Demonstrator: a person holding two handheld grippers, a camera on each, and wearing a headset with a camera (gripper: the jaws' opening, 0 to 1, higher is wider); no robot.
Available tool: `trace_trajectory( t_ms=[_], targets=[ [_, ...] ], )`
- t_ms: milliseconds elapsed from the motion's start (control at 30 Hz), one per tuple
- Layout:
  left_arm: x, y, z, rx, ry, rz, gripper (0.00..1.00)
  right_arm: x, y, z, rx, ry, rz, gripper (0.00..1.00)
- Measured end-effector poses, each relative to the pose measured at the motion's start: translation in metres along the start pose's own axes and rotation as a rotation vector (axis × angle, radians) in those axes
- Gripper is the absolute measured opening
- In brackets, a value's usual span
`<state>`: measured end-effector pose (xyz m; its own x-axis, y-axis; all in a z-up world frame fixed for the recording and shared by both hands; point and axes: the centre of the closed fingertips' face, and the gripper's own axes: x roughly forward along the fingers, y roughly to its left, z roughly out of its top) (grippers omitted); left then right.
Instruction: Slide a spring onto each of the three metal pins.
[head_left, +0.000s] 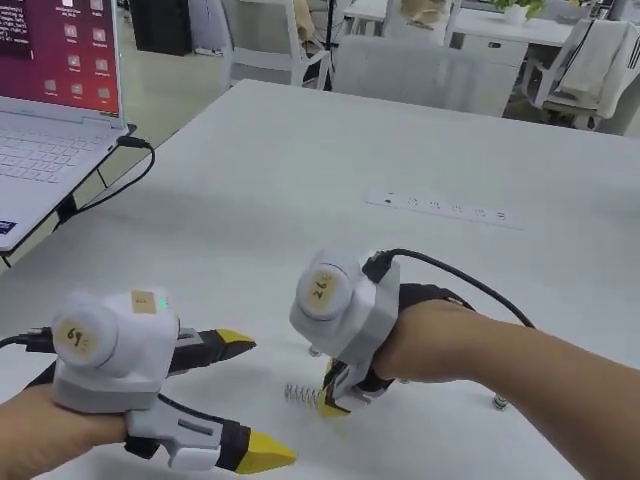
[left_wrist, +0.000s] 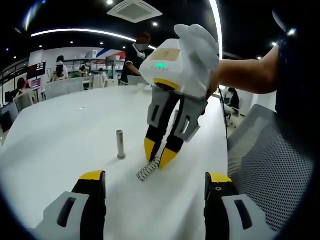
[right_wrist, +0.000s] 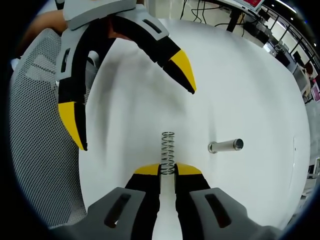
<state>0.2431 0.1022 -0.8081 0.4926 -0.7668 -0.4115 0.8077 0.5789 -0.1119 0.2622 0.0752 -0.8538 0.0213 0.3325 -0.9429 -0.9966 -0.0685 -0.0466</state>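
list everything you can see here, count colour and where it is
spring: one, silver, on the table, near end pinched in the right claw
metal pin: one made out, grey, upright on the table near the spring
table: one, white, under everything
laptop: one, silver, open, at the table's left edge
power strip: one, white, farther along the tabletop
mesh chair: one, grey, beside the table
left claw: one, yellow tips, open, holding nothing
right claw: one, yellow tips, shut on the spring
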Motion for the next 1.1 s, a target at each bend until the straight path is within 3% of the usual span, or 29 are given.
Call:
trace_trajectory(
  t_ms=[500, 1100],
  targets=[
    [0.001, 0.000, 0.009, 0.033, -0.025, -0.005, 0.66, -0.019, 0.005, 0.004, -0.027, -0.019, 0.006, 0.08],
    [-0.002, -0.008, 0.018, 0.094, -0.070, -0.024, 0.38, -0.040, 0.017, 0.010, -0.088, -0.031, 0.020, 0.08]
  ],
)
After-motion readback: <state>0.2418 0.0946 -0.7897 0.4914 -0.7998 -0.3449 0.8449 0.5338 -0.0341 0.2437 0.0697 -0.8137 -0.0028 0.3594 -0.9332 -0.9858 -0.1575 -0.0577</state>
